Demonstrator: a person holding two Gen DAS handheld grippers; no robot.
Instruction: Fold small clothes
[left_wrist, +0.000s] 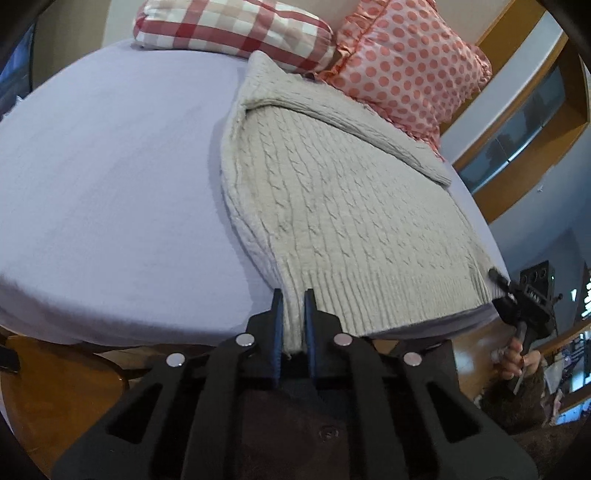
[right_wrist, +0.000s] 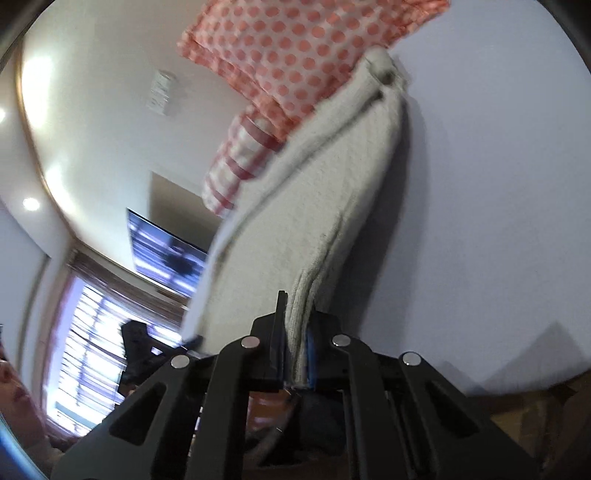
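Observation:
A cream cable-knit sweater (left_wrist: 332, 192) lies on the lavender bed sheet (left_wrist: 110, 184), its sleeve folded across the top. My left gripper (left_wrist: 293, 299) is shut on the ribbed hem at its near left corner. My right gripper (left_wrist: 496, 282) shows at the hem's right corner in the left wrist view. In the right wrist view the right gripper (right_wrist: 295, 306) is shut on the sweater (right_wrist: 332, 206) hem, which bunches in layers between the jaws. The view is tilted and blurred.
A red checked pillow (left_wrist: 229, 29) and a pink polka-dot pillow (left_wrist: 406, 62) lie at the bed's head, touching the sweater's top. The polka-dot pillow (right_wrist: 288, 55) shows in the right wrist view too. A wooden chair seat (left_wrist: 55, 387) stands below the bed's near edge.

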